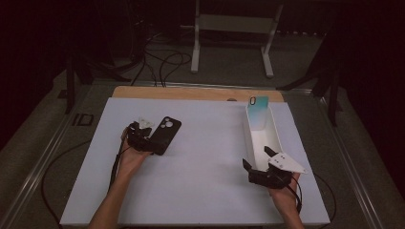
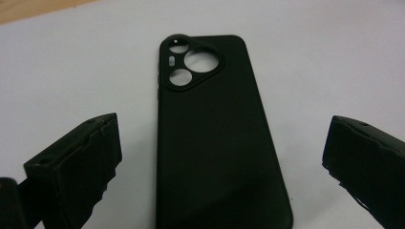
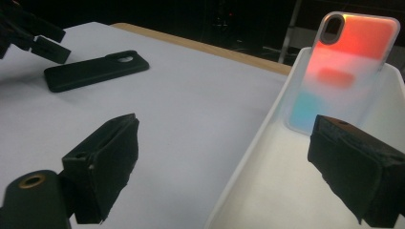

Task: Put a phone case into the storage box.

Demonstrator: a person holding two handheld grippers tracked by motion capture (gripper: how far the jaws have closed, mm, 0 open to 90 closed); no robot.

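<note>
In the high view there are two phone cases and one white tray on the white table (image 1: pixel 200 157): a black case (image 1: pixel 165 134) lies flat on the left part, and a pale, coloured case (image 1: pixel 258 113) stands leaning at the far end of the tray (image 1: pixel 274 138) on the right. The left gripper (image 1: pixel 139 138) sits at the near end of the black case; the right gripper (image 1: pixel 260 160) hovers at the tray's near end, its jaws spread. Cables and a white metal frame (image 1: pixel 232 33) lie on the floor beyond the table. In the left gripper view the jaws stand wide apart, either side of the black case (image 2: pixel 215 138), touching nothing; no brand or writing can be read on it. In the right gripper view the jaws are wide and empty, straddling the tray's left wall (image 3: pixel 253 148); the coloured case (image 3: pixel 344 67) leans upright ahead, the black case (image 3: pixel 95 70) far left.
</note>
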